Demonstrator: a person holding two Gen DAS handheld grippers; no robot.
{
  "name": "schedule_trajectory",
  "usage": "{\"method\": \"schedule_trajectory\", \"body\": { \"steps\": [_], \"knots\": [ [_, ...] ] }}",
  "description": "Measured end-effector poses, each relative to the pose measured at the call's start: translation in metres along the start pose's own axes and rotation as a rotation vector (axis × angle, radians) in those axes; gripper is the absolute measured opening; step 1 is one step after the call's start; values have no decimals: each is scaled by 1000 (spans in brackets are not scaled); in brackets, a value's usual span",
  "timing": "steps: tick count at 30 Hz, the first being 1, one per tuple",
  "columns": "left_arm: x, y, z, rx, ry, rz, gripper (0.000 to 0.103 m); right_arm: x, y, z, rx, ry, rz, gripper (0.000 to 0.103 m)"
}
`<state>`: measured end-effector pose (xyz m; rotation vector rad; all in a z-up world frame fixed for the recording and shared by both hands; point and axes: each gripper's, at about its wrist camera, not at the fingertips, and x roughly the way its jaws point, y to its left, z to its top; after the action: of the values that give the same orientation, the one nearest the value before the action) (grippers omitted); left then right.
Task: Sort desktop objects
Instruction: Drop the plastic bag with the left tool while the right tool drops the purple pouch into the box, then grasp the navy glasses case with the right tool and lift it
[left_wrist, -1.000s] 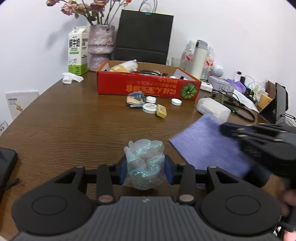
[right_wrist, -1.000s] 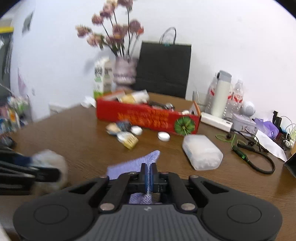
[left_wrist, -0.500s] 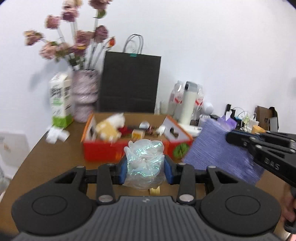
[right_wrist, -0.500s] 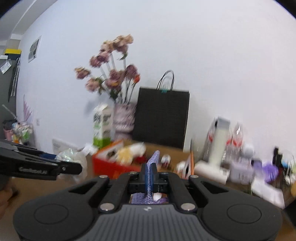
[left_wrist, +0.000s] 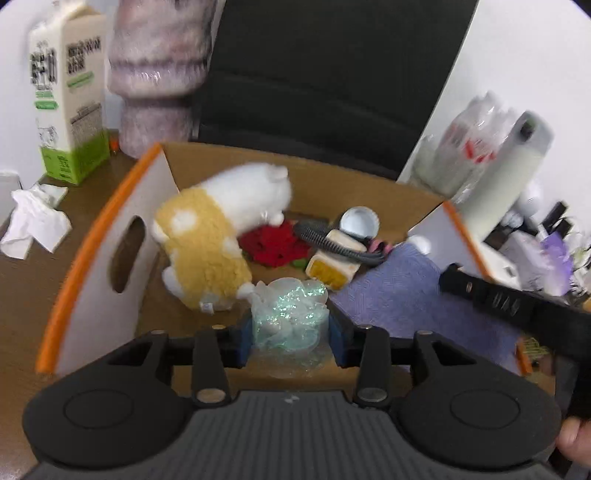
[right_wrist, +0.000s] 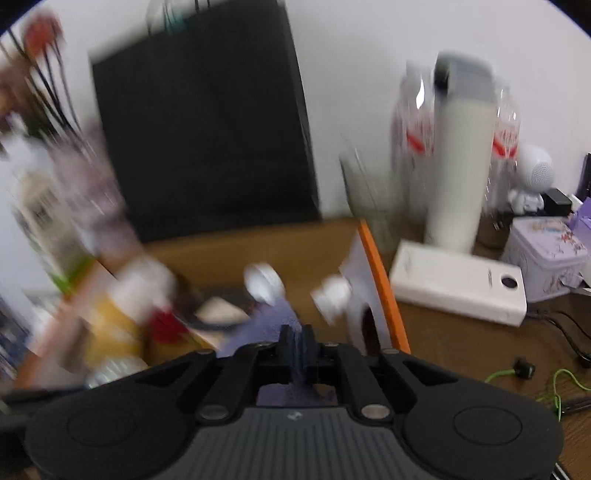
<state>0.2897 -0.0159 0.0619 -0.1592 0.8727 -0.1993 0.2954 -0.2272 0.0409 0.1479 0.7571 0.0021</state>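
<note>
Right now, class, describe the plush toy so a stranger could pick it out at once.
Find the open cardboard box with orange edges. The plush toy lies inside at its left end, beside something red. It alone is fluffy: white with a mustard-yellow coat.

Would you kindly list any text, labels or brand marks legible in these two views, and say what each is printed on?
White and green milk carton: dark printed characters and small print, too blurred to read.
Right gripper's black arm: embossed letters seen upside down, not reliably legible.
Clear plastic bottles with red labels: label print blurred.
White rectangular power bank: faint marking, too small to read.
Nothing else carries legible text.
</note>
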Motion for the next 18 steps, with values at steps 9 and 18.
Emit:
{"method": "schedule_trajectory", "body": {
  "steps": [9, 18],
  "knots": [
    [-23, 4, -3, 47, -58, 23, 87, 5, 9, 3, -48, -21, -119, 64],
    [-91, 0, -15, 90, -111, 159, 103, -72, 12, -6, -48, 11, 58, 81]
  ]
}}
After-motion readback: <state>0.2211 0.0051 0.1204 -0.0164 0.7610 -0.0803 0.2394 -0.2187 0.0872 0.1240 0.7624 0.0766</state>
